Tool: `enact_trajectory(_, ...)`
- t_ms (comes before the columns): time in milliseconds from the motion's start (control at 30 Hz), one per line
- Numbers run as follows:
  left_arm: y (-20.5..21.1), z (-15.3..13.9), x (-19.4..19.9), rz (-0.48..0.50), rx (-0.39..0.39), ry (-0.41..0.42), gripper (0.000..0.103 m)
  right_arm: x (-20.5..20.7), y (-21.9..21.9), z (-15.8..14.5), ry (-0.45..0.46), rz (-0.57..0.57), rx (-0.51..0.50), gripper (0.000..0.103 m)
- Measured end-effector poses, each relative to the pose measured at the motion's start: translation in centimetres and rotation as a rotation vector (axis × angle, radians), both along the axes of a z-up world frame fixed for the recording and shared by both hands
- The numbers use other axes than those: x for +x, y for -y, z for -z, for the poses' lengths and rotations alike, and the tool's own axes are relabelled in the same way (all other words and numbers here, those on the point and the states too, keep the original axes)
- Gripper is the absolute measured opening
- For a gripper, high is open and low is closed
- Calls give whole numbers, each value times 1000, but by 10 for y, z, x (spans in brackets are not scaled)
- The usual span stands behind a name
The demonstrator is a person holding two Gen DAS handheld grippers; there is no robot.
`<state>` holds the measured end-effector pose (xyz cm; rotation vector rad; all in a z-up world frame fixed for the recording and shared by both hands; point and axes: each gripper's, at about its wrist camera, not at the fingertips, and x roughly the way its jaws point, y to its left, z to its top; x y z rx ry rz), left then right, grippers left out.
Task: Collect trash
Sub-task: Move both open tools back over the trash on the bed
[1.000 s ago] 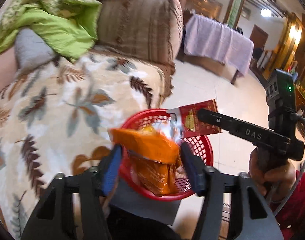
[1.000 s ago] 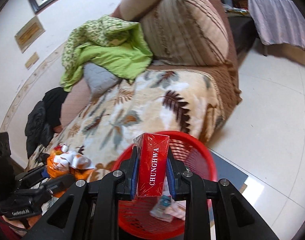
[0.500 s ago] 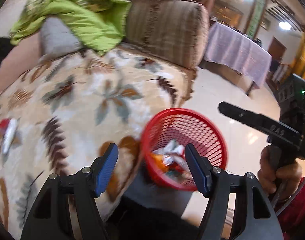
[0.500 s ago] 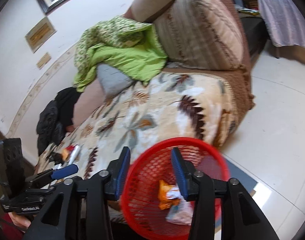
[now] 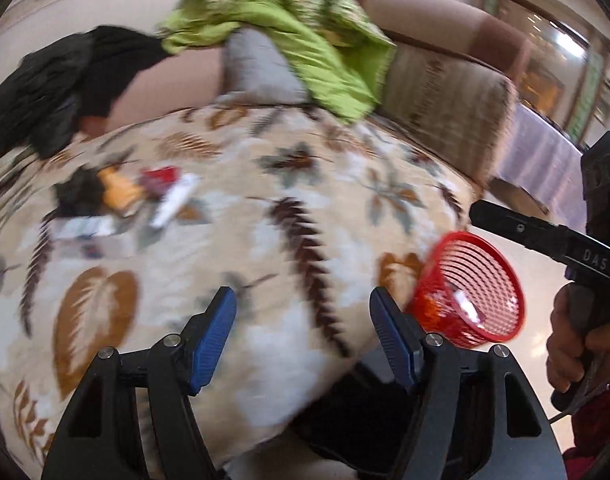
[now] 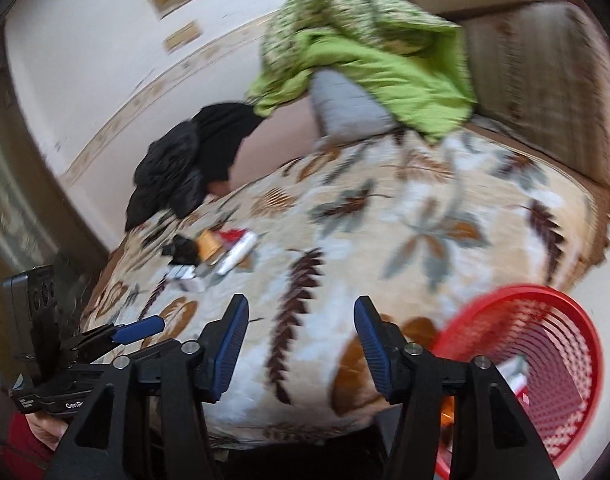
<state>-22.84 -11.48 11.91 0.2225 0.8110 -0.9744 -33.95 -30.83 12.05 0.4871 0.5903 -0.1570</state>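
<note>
A red mesh basket (image 5: 471,286) (image 6: 545,364) stands on the floor by the sofa's near edge, with wrappers inside. A small heap of trash (image 5: 145,196) (image 6: 213,254) lies on the leaf-patterned blanket: an orange packet, a red pack, a white tube and flat white pieces. My left gripper (image 5: 303,332) hangs open and empty over the blanket, short of the heap. My right gripper (image 6: 301,342) is empty too, its jaws still opening, with the basket at its lower right. Each gripper shows at the edge of the other's view.
A green quilt (image 5: 305,32) and a grey pillow (image 5: 261,68) lie at the sofa's back, a black jacket (image 5: 61,80) to their left. A striped cushion (image 5: 445,96) marks the sofa's right end. A cloth-covered table (image 5: 545,152) stands beyond on the pale tiled floor.
The left gripper let an orange snack bag fall into the basket and the right let go a red cigarette pack. Both swung left over the blanket, towards the trash heap.
</note>
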Motion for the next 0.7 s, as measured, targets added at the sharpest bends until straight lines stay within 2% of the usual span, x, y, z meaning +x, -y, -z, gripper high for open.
enact_trajectory(133,-42,9,55,-129,-19,-21,69,57,-19,0,-25,-77,-19,65)
enact_trajectory(200,-48,12,69,-182,-27,-26,69,93,-27,3,-43,-115,-13,66)
enact_trajectory(367,-99,23,121,-323,-36,-39,71,173,-47,12,-85,-197,-21,66)
enact_trajectory(400,-91,24,116,-341,-35,-42,71,182,-49,14,-85,-205,-20,66)
enact_trajectory(467,-115,29,141,-383,-39,-53,71,218,-55,22,-103,-226,-42,67)
enact_trajectory(700,-113,30,165,-458,-35,-52,76,311,-68,51,-176,-297,-123,67)
